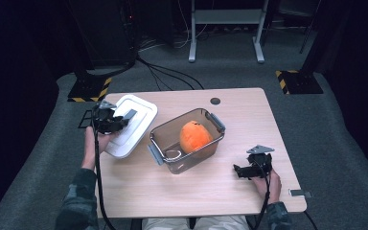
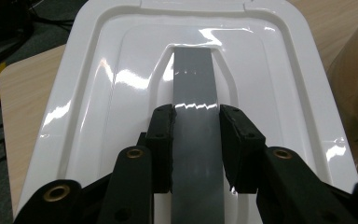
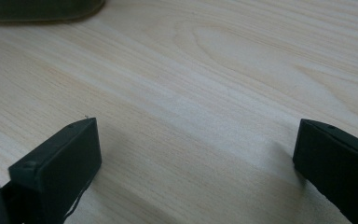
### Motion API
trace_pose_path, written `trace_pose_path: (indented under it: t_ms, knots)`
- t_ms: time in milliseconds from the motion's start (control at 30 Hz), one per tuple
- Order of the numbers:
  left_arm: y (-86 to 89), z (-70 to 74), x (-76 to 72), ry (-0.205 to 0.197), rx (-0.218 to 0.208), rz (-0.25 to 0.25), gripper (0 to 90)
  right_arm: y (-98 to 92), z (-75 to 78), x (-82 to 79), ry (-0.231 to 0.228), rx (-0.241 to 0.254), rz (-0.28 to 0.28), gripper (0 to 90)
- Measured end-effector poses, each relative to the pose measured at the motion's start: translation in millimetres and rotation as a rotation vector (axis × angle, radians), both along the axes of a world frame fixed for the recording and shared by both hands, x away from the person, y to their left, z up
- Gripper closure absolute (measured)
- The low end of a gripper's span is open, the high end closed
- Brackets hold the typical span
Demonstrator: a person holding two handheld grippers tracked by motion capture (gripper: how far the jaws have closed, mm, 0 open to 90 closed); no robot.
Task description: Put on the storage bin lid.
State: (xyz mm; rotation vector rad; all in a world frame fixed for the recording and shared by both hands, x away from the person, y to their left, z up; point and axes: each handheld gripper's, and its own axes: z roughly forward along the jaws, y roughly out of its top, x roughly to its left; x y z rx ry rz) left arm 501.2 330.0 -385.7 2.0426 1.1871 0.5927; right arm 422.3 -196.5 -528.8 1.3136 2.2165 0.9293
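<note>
High view. A wooden counter [image 1: 230, 182] fills the middle of the frame. At centre stands a clear plastic container [image 1: 187, 140] with grey latches at its ends; an orange, rounded object [image 1: 195, 136] lies inside it, with a small ring-shaped item [image 1: 172, 154] beside it at the container's lower left. At left of centre the left claw [image 1: 127, 116] grips a white lid [image 1: 132, 125] by the grey handle [image 1: 129, 115] on its top; the lid is tilted, just beside the container's left end, partly past the counter's left edge. At lower right the right claw [image 1: 236, 169] sits low over bare counter, pointing left, well apart from the container. A small dark round spot [image 1: 215, 101] marks the counter's far edge.

Left gripper view. The lid [image 2: 121, 93] spans nearly the whole frame, glossy and white. Its grey handle [image 2: 196, 107] runs vertically up the centre. The left claw [image 2: 196, 149] is closed on this strip, one black pad pressing each long edge. Counter [image 2: 23, 107] shows at the left and upper right.

Right gripper view. The right claw [image 3: 196, 158] stands wide, one black pad at lower left, the other at lower right, with bare counter [image 3: 205, 70] between them and nothing held. A dark edge of the container [image 3: 42, 11] crosses the upper left corner.
</note>
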Motion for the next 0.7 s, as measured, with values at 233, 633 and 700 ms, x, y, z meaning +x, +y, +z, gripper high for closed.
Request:
trace_pose_path:
  t_ms: [233, 633, 700]
  knots:
    - [-6.6, 12.0, -0.7, -0.011, -0.006, -0.021, 66.3, 0.1, 0.1, -0.1, 0.003, 0.001, -0.001, 0.0]
    - [-23.5, 32.1, -2.9, -0.037, -0.012, -0.061, 66.3, 0.0, 0.1, -0.1, 0.003, 0.001, -0.001, 0.1]
    - [-25.9, 35.8, -3.4, -0.039, -0.01, -0.072, 66.3, 0.0, 0.1, -0.1, 0.003, 0.001, -0.001, 0.1]
